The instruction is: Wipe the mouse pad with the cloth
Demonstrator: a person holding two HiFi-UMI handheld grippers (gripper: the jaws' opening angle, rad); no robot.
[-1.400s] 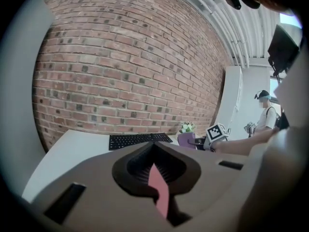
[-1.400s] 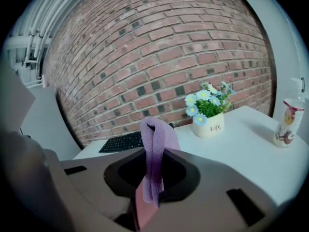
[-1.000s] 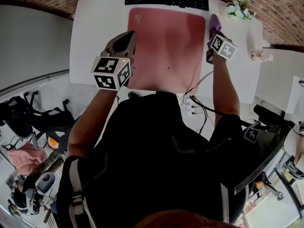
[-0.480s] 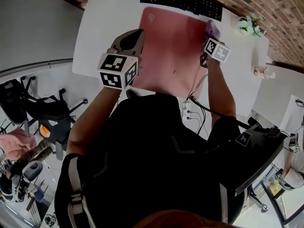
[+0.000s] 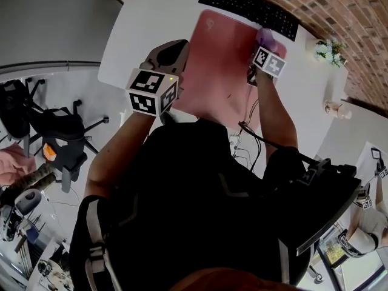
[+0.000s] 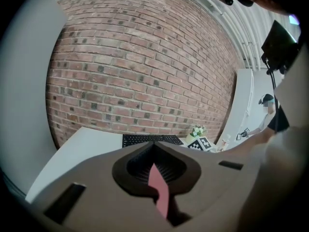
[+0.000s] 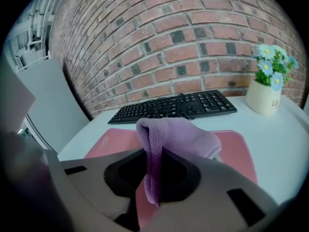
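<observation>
Wiping looks under way, not done. The right claw (image 7: 153, 175) is clamped on a lilac fleece cloth (image 7: 181, 134), which bunches out ahead of the jaws. In the head view that claw (image 5: 260, 46) sits over the far right corner of the pink rectangular mouse pad (image 5: 218, 59), just short of the black keyboard (image 5: 248, 8). Can't tell if the cloth actually touches the pad. The pad lies flat on the white worktop (image 5: 151, 23). No dirt or wet streak shows, so no way to say how much is wiped; going by position, centre & left side prob. still to do. The left claw (image 5: 174, 48) hangs at the pad's left edge, jaws pressed together w/ nothing btwn them; only a pink sliver of pad shows through the slit.

Vs 1 s ago: right claw + cloth has gone from the pad's right edge, about mid-length, up to the far corner by the keyboard. Left claw is at the same left edge. Head camera has swung, so the worktop sits more askew in frame.
</observation>
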